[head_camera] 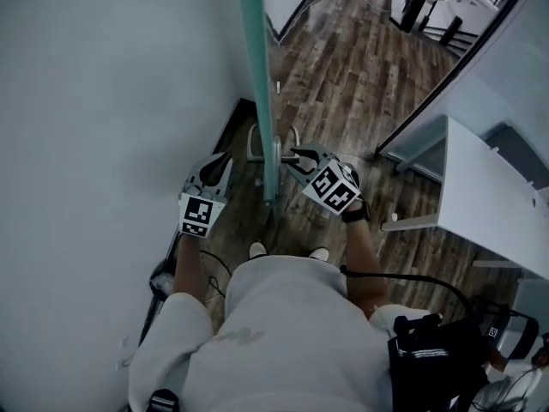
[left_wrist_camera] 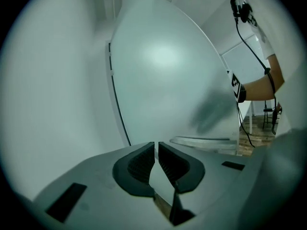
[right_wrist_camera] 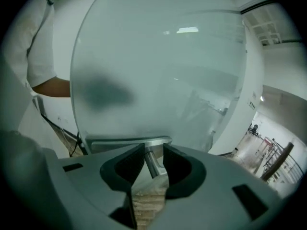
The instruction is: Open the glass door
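Note:
The frosted glass door [head_camera: 257, 75] stands edge-on between my two grippers, with a metal pull handle [head_camera: 287, 140] low on each face. My left gripper [head_camera: 225, 160] is on the door's left side. Its jaws [left_wrist_camera: 157, 145] are shut with nothing between them, short of the glass [left_wrist_camera: 163, 80] and left of the handle bar [left_wrist_camera: 201, 140]. My right gripper [head_camera: 296, 154] is on the other side, at the handle. Its jaws [right_wrist_camera: 153, 147] stand open, with the handle's mounting post [right_wrist_camera: 152, 163] between the tips below the handle bar [right_wrist_camera: 127, 143]; the pads do not press on it.
A white wall [head_camera: 103, 101] runs close along the left. Wood floor [head_camera: 343, 75] lies beyond the door. A white desk [head_camera: 489, 196] stands at the right, and a black bag [head_camera: 437, 350] hangs at the person's right hip. A black floor strip [head_camera: 446, 67] runs diagonally.

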The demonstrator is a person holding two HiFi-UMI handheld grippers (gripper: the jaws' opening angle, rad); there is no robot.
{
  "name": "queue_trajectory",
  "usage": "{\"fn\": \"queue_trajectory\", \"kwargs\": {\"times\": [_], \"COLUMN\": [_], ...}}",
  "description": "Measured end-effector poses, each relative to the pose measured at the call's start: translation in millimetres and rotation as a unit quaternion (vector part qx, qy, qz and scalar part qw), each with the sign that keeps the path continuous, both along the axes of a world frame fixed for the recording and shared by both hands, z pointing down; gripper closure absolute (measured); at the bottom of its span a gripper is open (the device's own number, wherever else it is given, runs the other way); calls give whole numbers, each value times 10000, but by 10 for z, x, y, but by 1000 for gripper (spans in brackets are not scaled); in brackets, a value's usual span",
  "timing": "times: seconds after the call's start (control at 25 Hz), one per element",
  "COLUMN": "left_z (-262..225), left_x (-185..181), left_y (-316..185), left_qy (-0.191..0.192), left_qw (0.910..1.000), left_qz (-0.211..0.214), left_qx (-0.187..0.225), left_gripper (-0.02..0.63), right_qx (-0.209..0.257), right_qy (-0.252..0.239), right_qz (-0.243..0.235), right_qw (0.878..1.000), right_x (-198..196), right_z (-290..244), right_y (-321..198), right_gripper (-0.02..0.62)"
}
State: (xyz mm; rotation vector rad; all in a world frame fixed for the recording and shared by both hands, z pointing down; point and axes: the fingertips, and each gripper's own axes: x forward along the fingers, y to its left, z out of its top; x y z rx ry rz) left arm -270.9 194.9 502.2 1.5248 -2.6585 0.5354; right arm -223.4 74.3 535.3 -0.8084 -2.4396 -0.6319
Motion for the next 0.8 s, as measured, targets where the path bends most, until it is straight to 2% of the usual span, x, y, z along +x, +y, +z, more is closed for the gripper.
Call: {"fn": "queue_trajectory", "kwargs": {"times": [0.16,0.44,0.64,0.8], "left_z": [35,43,133,157], "left_x": [22,37,9,-30], "left_y": [269,736,1022,1279], "left_qy": [64,192,243,277], "left_qw": [9995,9945,9900,9859], "left_qz": [-294,-980,-1324,-1582], "left_qx": [89,316,425,463], "left_gripper": [580,597,601,601], "right_qx": [498,912,1184,1489], "right_qy": [272,485,577,632], "right_qz": [-273,-572,-567,-763], "right_qw": [9980,9930,9897,9839], "right_x": [-85,-275,-472,-632], "right_z": [206,350,492,526], "right_y": [221,616,834,1073], "right_gripper": [494,494,495,497]}}
